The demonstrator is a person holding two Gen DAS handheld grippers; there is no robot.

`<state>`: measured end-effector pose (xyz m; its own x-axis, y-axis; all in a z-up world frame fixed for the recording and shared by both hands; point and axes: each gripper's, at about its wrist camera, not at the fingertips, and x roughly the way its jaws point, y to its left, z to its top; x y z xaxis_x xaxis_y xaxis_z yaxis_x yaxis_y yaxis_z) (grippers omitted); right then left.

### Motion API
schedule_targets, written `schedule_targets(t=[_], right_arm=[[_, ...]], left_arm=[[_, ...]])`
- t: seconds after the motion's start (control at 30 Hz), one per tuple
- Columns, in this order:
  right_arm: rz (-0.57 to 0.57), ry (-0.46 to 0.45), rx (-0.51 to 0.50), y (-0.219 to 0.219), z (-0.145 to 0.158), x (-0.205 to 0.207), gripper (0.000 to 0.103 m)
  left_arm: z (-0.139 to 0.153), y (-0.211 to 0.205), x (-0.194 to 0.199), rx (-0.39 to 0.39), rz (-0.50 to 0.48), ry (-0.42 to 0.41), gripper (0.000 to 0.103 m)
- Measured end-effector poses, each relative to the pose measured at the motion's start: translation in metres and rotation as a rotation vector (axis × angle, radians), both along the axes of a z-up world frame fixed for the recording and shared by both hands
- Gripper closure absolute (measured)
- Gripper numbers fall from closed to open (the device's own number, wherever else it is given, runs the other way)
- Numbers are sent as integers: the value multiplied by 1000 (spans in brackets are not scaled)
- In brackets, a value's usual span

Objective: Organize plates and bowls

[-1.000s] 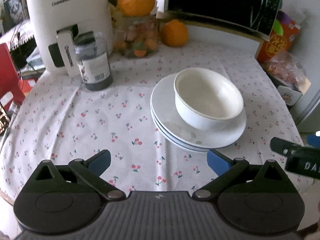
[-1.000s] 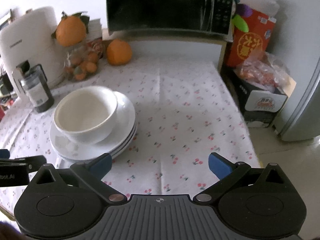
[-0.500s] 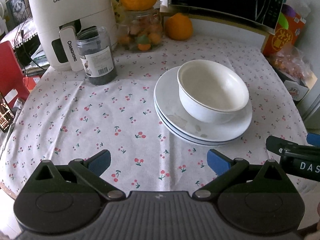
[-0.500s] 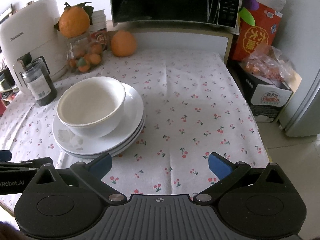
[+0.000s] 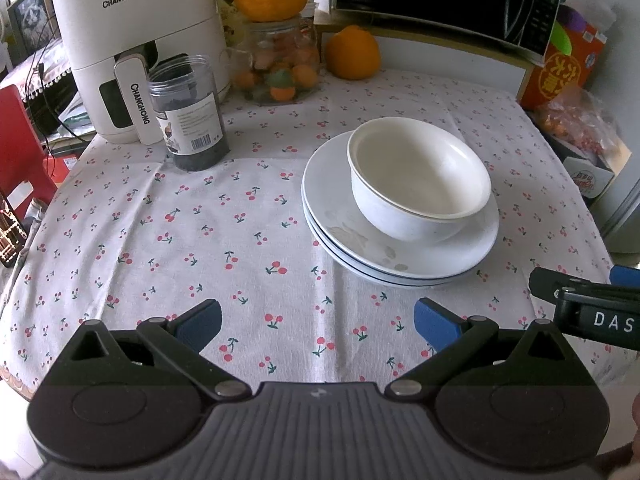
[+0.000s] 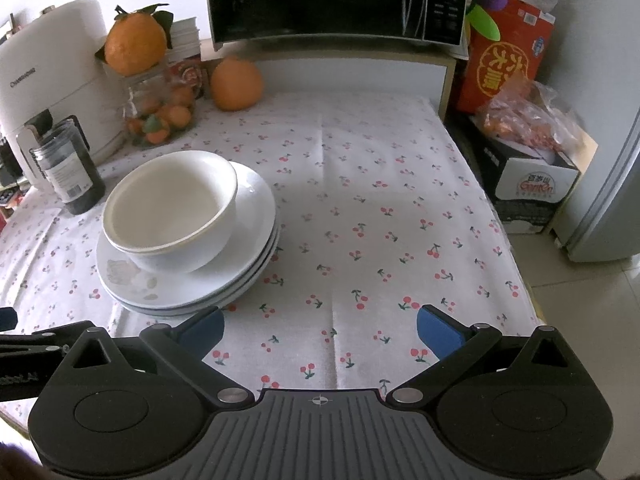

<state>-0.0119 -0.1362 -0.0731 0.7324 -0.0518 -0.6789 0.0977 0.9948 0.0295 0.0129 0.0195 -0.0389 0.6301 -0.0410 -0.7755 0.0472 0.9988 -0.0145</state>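
Stacked white round ceramic plates (image 5: 400,256) lay near the middle of the table with cherry-print cloth (image 5: 200,220), and a white ceramic bowl (image 5: 420,184) stood upright on them. The left gripper (image 5: 316,320) and the right gripper (image 6: 320,326) hovered over the near edge, jaws apart, holding nothing.

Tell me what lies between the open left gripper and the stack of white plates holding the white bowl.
Only bare cherry-print tablecloth lies between the left gripper and the stacked white plates under the white bowl, as the left wrist view shows.
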Motion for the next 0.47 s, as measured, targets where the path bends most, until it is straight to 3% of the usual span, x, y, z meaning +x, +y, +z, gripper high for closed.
schedule_targets(t=[0.47], right_arm=[[3, 6, -7, 3, -2, 1, 0]], left_arm=[[1, 0, 0, -20, -19, 7, 0]])
